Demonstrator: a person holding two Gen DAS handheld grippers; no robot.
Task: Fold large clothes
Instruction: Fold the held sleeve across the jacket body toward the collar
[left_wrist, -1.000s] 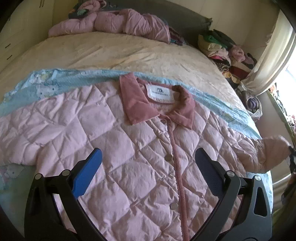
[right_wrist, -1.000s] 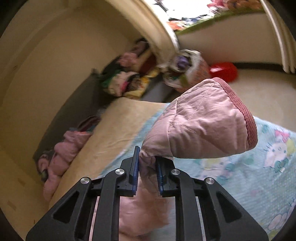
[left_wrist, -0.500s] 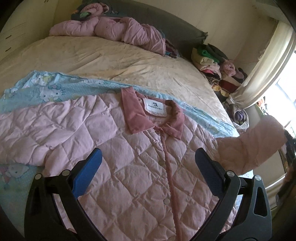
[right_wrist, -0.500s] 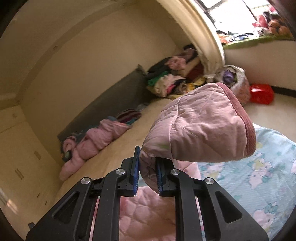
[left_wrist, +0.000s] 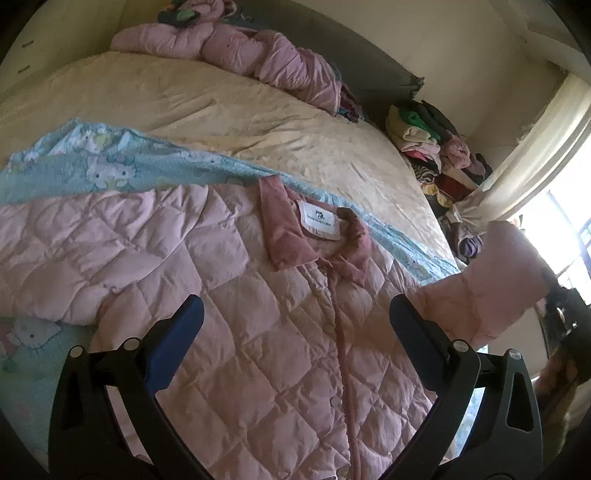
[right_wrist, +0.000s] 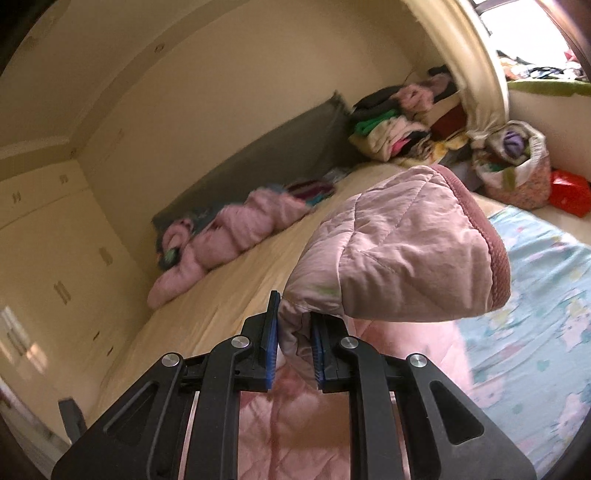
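A: On the bed (left_wrist: 229, 110), over a blue cartoon-print sheet (left_wrist: 92, 166): pink quilted jacket (left_wrist: 229, 295), spread flat, front up, snaps closed along the placket. Darker pink collar (left_wrist: 291, 229) open, white label (left_wrist: 319, 219) showing. Confirm tong states.

B: Left gripper (left_wrist: 295, 328): jaws wide, nothing between, hovering above the jacket chest. Right gripper (right_wrist: 293, 341): jaws narrow, clamped on a fold of the jacket sleeve (right_wrist: 399, 251).

A: Sleeve position?

B: Lifted clear of the bed, cuff (right_wrist: 487, 236) with darker ribbed trim pointing away from the tongs. Seen from the left wrist as a raised pink shape at the right edge, beside the jacket body.

A: Surroundings?

B: At the headboard (right_wrist: 280, 147): second pink padded garment (left_wrist: 236, 51), bunched. Beside the bed, near the curtain (left_wrist: 517, 166): stacked clothes pile (left_wrist: 432, 147). On the floor: filled bag (right_wrist: 517, 162) and red item (right_wrist: 569, 192).
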